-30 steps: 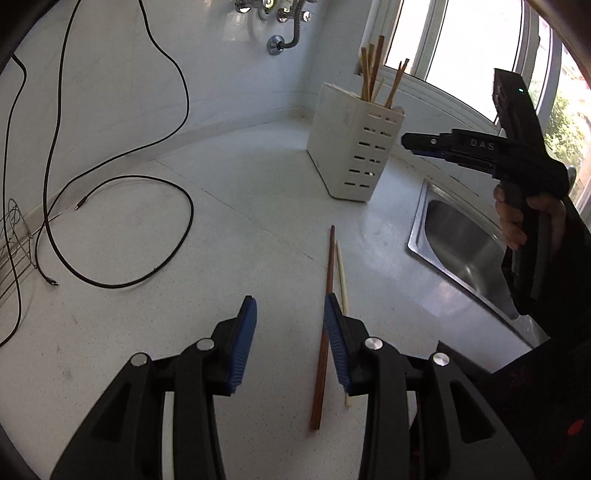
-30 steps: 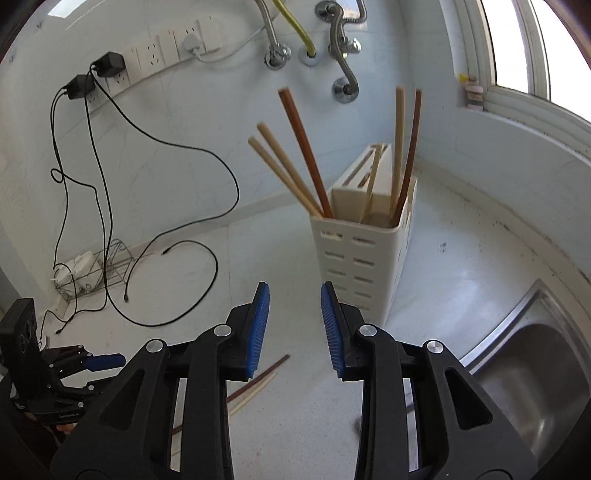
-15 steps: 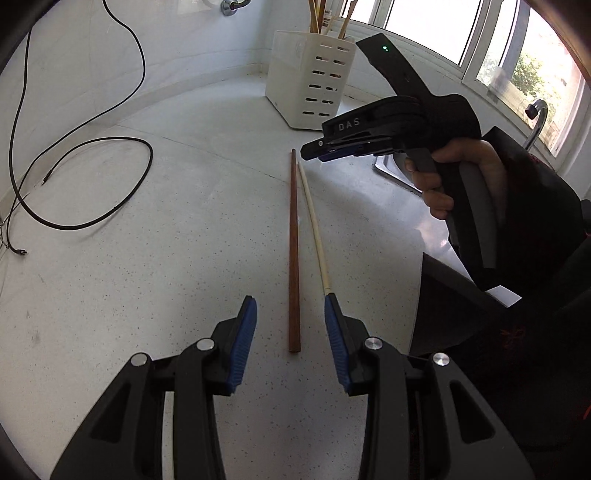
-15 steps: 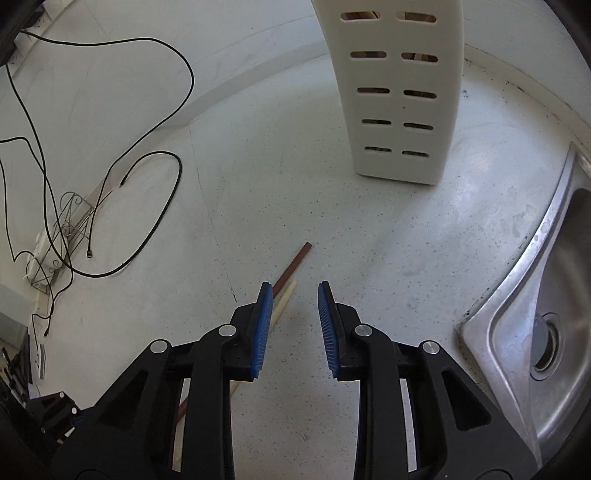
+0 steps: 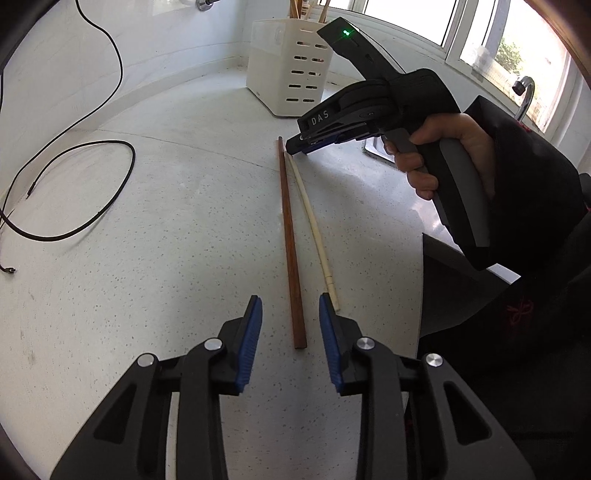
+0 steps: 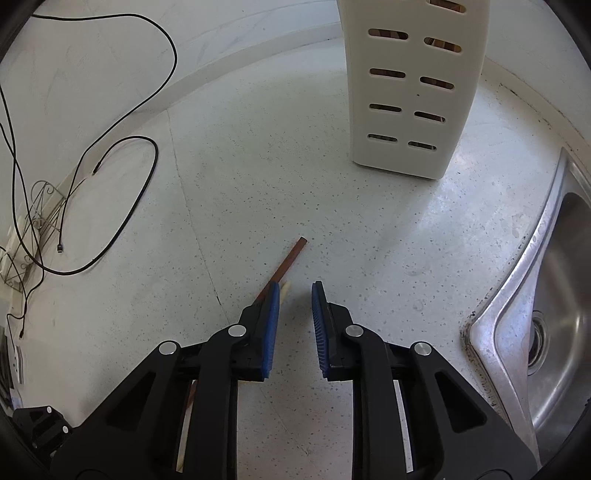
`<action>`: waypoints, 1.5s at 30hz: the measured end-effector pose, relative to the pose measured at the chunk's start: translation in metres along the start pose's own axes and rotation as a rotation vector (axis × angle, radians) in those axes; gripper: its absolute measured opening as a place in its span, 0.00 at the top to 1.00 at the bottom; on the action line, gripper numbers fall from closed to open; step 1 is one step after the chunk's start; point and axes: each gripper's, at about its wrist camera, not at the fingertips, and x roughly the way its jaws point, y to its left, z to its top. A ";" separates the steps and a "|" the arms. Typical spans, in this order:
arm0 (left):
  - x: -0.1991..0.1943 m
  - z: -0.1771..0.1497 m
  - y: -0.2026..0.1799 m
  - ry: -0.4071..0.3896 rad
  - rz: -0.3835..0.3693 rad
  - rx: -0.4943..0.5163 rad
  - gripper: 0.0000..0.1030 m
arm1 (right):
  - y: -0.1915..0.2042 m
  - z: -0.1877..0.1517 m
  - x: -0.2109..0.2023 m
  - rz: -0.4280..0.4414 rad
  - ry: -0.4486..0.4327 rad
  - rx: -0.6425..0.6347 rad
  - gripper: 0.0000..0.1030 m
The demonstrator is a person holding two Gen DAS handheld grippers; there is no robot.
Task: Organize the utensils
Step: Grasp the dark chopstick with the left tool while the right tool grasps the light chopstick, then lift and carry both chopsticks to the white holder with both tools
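Observation:
Two chopsticks lie side by side on the white speckled counter: a brown chopstick [image 5: 290, 236] [image 6: 290, 256] and a cream chopstick [image 5: 314, 225] [image 6: 285, 287]. My left gripper [image 5: 290, 298] hangs low over their near ends, jaws closing, with the brown end between the pads and untouched. The cream one runs just outside the right pad. My right gripper [image 6: 295, 285] [image 5: 300, 144], held by a hand, is down at their far ends, jaws closing. The cream tip sits just inside its left pad, not pinched. A white slotted utensil holder [image 5: 288, 74] [image 6: 413, 92] stands behind with several chopsticks [image 5: 295, 7].
A steel sink [image 6: 554, 277] is set into the counter on the right, with a faucet [image 5: 524, 88] by the window. A black cable [image 5: 92, 192] [image 6: 122, 206] loops across the left side. A small wire rack [image 6: 37, 214] sits at the far left.
Both grippers dropped toward the counter. The right one came down from in front of the holder to the chopsticks' far ends. Both pairs of jaws narrowed, and the left now straddles the brown chopstick's end.

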 end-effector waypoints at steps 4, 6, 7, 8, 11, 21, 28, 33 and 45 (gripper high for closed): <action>0.004 -0.001 0.002 0.033 0.008 0.010 0.70 | -0.003 0.001 -0.001 -0.006 0.000 -0.008 0.83; 0.006 -0.004 0.003 0.048 0.007 0.011 0.70 | -0.001 0.003 0.000 -0.015 0.005 -0.013 0.83; 0.007 -0.004 0.003 0.058 0.015 0.011 0.70 | 0.000 0.003 0.000 -0.013 0.008 -0.015 0.83; 0.009 -0.007 0.002 0.070 0.023 0.011 0.70 | 0.002 0.004 0.001 -0.012 0.012 -0.017 0.83; 0.009 -0.009 0.002 0.072 0.026 0.000 0.70 | 0.013 0.006 0.005 -0.032 0.025 -0.047 0.83; 0.009 -0.010 0.013 0.061 0.012 -0.074 0.82 | 0.018 0.002 0.006 -0.072 0.036 -0.077 0.91; 0.010 -0.011 0.014 0.049 0.028 -0.095 0.92 | 0.014 -0.002 0.004 -0.086 0.015 -0.066 0.95; 0.011 -0.010 0.011 0.048 0.048 -0.096 0.93 | 0.009 -0.002 0.005 -0.060 0.014 -0.057 0.96; -0.014 0.012 -0.005 -0.039 0.092 -0.073 0.93 | -0.016 -0.004 -0.036 0.082 -0.125 -0.015 0.96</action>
